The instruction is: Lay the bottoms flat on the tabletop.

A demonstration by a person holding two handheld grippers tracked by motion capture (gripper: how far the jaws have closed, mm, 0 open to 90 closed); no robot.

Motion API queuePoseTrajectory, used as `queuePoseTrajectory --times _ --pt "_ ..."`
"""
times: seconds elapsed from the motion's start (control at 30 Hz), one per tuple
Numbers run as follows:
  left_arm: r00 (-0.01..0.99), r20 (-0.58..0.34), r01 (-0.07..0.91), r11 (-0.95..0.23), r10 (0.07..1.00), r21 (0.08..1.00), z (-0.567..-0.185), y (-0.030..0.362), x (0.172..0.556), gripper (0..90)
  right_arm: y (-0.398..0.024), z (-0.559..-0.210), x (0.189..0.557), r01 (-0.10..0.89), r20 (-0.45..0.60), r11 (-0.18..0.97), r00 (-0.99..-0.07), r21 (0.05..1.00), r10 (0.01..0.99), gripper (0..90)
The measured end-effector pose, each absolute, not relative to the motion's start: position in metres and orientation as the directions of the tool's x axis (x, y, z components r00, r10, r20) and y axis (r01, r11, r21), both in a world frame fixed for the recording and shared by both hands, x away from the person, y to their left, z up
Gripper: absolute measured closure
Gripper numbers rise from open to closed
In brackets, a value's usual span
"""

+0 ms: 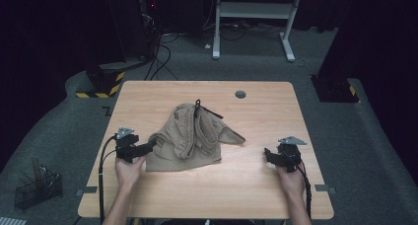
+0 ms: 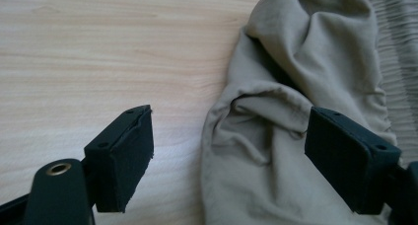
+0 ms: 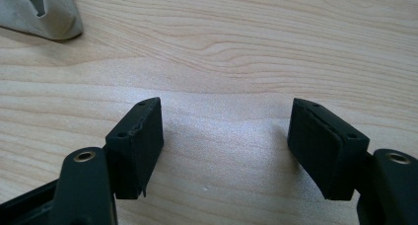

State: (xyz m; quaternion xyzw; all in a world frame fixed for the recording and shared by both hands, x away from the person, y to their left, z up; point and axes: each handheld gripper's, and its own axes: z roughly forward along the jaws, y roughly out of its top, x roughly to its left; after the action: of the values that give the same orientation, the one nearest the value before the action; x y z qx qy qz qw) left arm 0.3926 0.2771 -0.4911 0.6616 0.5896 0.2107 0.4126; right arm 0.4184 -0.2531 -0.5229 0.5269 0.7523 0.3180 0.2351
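A crumpled khaki garment (image 1: 192, 136) with a ribbed waistband and a dark drawstring lies in the middle of the wooden table (image 1: 256, 185). My left gripper (image 1: 148, 147) is open at the garment's left edge; in the left gripper view the cloth (image 2: 276, 136) lies between the jaws, nearer the right one, with neither pad closed on it. My right gripper (image 1: 268, 153) is open over bare wood to the right of the garment. In the right gripper view nothing sits between the jaws, and a corner of the garment (image 3: 44, 13) shows at the top left.
A round grommet hole (image 1: 240, 94) sits near the table's far edge. A wire basket (image 1: 37, 188) stands on the floor at the left. Cables and a white desk frame (image 1: 254, 18) lie beyond the table.
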Motion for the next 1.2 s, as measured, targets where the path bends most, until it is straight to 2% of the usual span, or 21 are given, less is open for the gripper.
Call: queuePoseTrajectory --times 0.5,0.73,0.83,1.07,1.17,1.2 --pt "0.301 -0.175 0.604 -0.045 0.937 0.796 -0.48 0.248 0.423 16.6 -0.253 -0.523 0.418 0.644 -0.017 0.241 -0.334 0.726 0.942 29.8" --pt "0.312 -0.158 0.618 -0.074 0.937 0.783 -0.482 0.234 0.437 18.5 -0.253 -0.523 0.418 0.643 -0.018 0.24 -0.332 0.727 0.943 29.8" --pt "0.304 -0.183 0.636 -0.057 0.935 0.769 -0.488 0.229 0.445 20.3 -0.253 -0.523 0.418 0.643 -0.018 0.24 -0.332 0.727 0.943 29.8" --pt "0.309 -0.109 0.679 -0.139 0.945 0.721 -0.504 0.214 0.459 29.9 -0.253 -0.523 0.418 0.644 -0.017 0.24 -0.332 0.727 0.943 29.8" --pt "0.328 -0.086 0.687 -0.175 0.941 0.705 -0.51 0.208 0.461 42.1 -0.252 -0.523 0.418 0.645 -0.016 0.238 -0.331 0.726 0.944 29.8" --pt "0.33 -0.08 0.688 -0.181 0.941 0.703 -0.513 0.206 0.462 43.6 -0.252 -0.523 0.418 0.645 -0.016 0.238 -0.33 0.726 0.944 29.8"
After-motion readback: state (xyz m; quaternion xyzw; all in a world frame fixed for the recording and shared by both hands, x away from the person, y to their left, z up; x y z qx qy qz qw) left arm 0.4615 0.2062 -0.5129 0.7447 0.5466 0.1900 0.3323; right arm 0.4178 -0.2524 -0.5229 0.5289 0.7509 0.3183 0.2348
